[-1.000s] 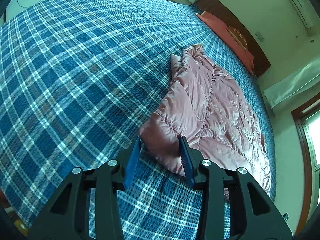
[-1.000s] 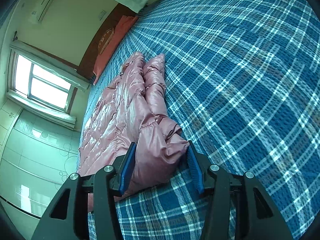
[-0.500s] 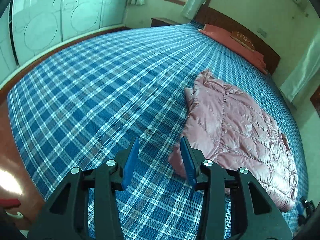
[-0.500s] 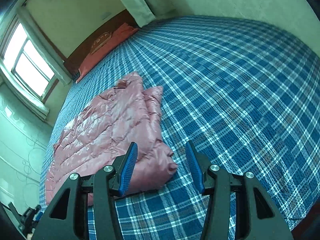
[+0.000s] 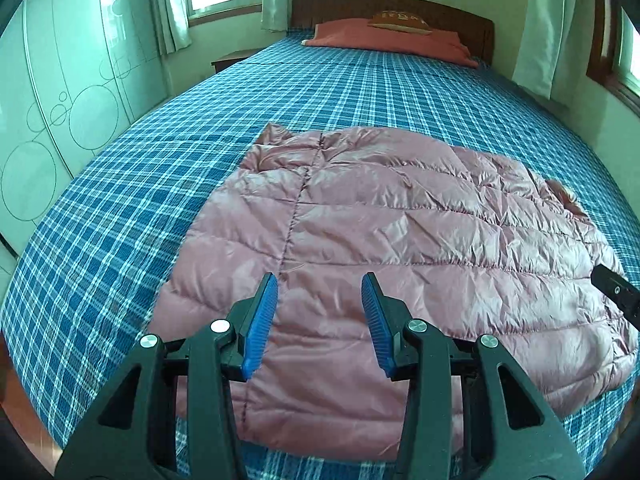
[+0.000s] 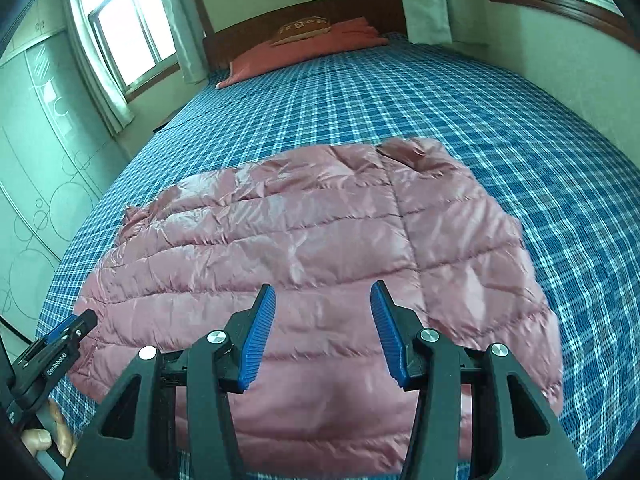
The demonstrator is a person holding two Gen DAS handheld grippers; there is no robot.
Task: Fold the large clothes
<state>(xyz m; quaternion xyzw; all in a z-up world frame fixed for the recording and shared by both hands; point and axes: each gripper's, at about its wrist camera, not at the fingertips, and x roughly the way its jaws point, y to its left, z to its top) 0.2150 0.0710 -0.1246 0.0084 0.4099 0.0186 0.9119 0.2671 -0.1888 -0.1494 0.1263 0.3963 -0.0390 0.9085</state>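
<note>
A pink quilted down jacket (image 5: 380, 248) lies flat, folded into a rough rectangle, on the blue plaid bed (image 5: 120, 208). It also shows in the right wrist view (image 6: 320, 248). My left gripper (image 5: 320, 320) is open and empty, hovering above the jacket's near edge. My right gripper (image 6: 324, 332) is open and empty, also above the near edge. The right gripper's tip shows at the right edge of the left wrist view (image 5: 616, 292). The left gripper shows at the lower left of the right wrist view (image 6: 52, 352).
A red pillow (image 5: 384, 36) lies against the wooden headboard (image 5: 400, 4) at the far end of the bed. A wardrobe with circle patterns (image 5: 60, 112) stands on the left. Windows with curtains (image 6: 132, 28) line the far walls.
Both grippers have let go of the jacket's ends, pulled back and turned to face the jacket head-on from the foot of the bed. The jacket now lies flat.
</note>
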